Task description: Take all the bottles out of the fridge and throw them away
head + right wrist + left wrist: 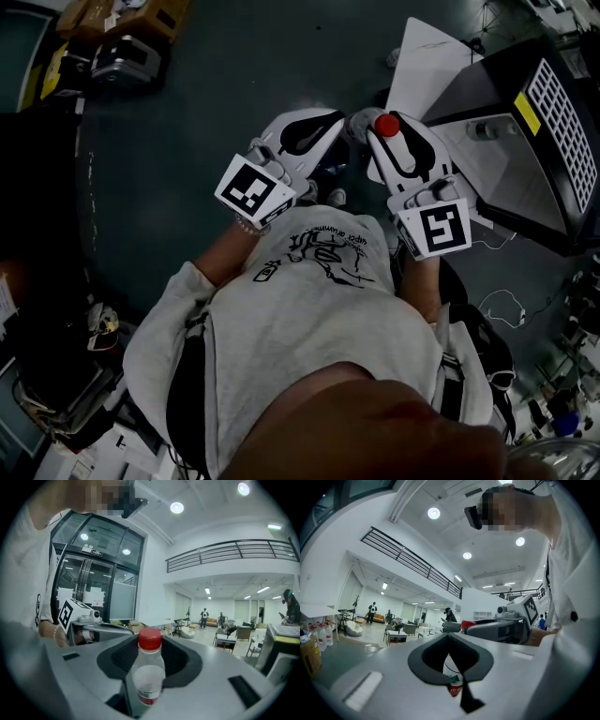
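The right gripper (151,660) has its smooth grey jaws clamped on a clear plastic bottle (149,679) with a round red cap (386,124). The bottle stands upright. The left gripper (451,665) has its jaws narrow, pinching a labelled bottle (454,684). Both grippers are raised before the person's grey shirt (319,300).

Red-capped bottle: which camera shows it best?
The right gripper view: the bottle stands centre-frame, clamped in the right hand-held gripper, cap and clear body visible. The head view shows only its red cap. The left gripper view shows a sliver of cap, beyond another bottle.
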Demonstrator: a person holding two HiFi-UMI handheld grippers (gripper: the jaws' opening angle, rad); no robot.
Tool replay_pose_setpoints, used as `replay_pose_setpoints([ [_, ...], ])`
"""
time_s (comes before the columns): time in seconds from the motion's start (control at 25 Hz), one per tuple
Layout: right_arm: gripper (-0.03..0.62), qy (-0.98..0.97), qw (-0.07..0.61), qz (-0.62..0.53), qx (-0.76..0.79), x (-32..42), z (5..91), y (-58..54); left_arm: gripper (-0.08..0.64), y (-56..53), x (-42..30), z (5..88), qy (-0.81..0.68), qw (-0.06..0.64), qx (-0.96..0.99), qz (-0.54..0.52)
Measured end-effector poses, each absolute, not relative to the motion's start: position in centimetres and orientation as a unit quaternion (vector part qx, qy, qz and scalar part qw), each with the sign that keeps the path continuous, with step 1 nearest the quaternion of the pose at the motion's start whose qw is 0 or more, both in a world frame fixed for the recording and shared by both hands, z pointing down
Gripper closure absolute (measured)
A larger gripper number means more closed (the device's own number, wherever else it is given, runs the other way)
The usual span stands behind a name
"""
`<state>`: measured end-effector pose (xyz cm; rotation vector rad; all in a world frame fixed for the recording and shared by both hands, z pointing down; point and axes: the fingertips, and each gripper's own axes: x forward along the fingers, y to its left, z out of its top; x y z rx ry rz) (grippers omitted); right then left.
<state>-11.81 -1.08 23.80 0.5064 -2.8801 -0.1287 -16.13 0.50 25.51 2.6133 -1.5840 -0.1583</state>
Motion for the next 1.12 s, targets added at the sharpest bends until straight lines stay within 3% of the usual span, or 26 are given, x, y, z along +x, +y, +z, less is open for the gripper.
replay_pose_setpoints([
  [1.12,0.437,-0.979,0.141,-0.007,0.15,-10.3,29.7,-0.9,0.551,0.8,-14.6,31.5,-0.531,0.092,0.842,-0.02],
])
